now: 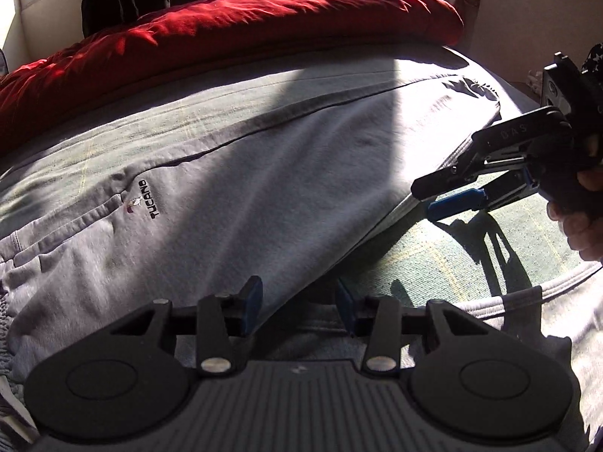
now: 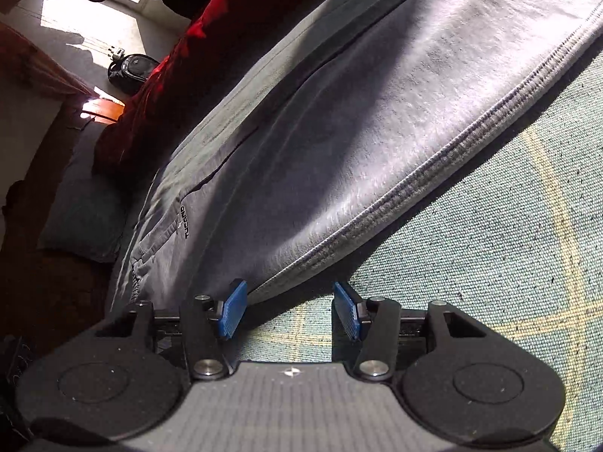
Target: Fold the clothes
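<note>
Grey sweatpants (image 1: 233, 173) lie flat along the bed (image 2: 490, 256), one leg stretched toward its far right corner and the waistband at the left edge below a red duvet (image 1: 245, 26). Your left gripper (image 1: 299, 303) and right gripper (image 2: 290, 310) both hover with fingers apart at the leg's near seamed edge, so to pinch it cleanly, slide one finger under the edge and take both layers. The waistband is cut off at the frame's left, more grey cloth under the left gripper is perhaps the other leg, and glare hides the cuff.
</note>
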{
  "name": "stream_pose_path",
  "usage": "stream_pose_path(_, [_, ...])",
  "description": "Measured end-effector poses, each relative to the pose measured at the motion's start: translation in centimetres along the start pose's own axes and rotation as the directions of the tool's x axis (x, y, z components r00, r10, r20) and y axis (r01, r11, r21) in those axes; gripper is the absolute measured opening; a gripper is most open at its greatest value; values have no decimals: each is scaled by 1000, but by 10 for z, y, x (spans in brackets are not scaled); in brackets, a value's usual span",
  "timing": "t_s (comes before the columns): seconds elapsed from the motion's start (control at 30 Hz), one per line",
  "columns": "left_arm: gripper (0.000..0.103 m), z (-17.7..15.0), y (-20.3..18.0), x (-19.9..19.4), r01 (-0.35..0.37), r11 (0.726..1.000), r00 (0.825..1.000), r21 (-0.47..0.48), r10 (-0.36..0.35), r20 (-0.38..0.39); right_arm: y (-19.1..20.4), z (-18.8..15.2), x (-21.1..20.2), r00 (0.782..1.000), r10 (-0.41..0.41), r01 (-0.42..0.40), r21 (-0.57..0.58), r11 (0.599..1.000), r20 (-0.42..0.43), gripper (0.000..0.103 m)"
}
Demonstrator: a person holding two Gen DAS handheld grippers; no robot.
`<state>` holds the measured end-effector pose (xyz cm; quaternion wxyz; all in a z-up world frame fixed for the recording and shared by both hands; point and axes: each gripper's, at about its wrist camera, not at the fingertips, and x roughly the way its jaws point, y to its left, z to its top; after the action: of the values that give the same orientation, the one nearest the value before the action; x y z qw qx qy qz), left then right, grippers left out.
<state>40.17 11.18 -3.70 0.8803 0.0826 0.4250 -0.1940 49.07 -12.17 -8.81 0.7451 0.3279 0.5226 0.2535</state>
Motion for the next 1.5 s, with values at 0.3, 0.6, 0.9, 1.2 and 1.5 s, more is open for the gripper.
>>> stream_pose_path(0.3, [43, 4, 4, 8, -4, 1000, 1000, -16, 4, -14, 14, 14, 23, 999, 46, -46, -78, 996, -7, 59])
stream_pose_path(0.6, [43, 7, 3, 9, 16, 1000, 1000, -2, -16, -2, 53, 5, 45, 999, 20, -30, -315, 949, -36, 59])
stream_pose_path(0.9, [43, 3, -15, 12, -6, 991, 1000, 132, 3, 19, 56, -13, 31, 991, 43, -84, -325, 942, -129, 59])
stream_pose_path(1.2, [45, 17, -7, 39, -64, 979, 997, 194, 53, 61, 46, -26, 15, 990, 39, -74, -263, 962, -137, 59])
stream_pose_path(1.5, [47, 24, 26, 53, 40, 999, 999, -6, -40, -7, 35, -9, 24, 998, 38, -49, -200, 979, -54, 60])
